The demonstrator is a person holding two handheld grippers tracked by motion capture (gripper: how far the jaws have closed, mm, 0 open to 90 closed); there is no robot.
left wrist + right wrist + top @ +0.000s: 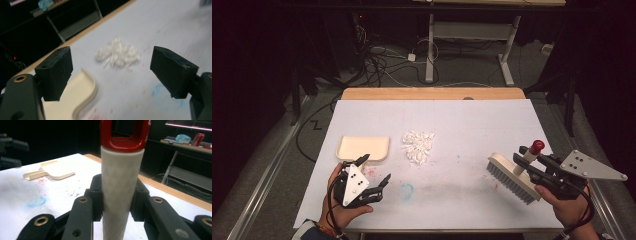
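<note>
A cream dustpan (362,147) lies on the white sheet at the left, with a pile of white scraps (418,146) just to its right. My left gripper (376,169) hovers near the dustpan's near edge, open, nothing between its jaws. In the left gripper view, the left gripper (113,72) looks over the dustpan's handle (67,105) toward the scraps (117,53). At the right, my right gripper (532,165) is shut on the white handle of a brush (511,177), held tilted above the table. The handle (120,182), red-capped, stands clamped in the right gripper (117,200).
A blue smudge (407,190) and faint red stains mark the white sheet (472,120). The wooden table edge (432,93) runs along the back. Behind it are a desk frame (472,45) and cables on the floor. The dustpan (53,171) shows far off.
</note>
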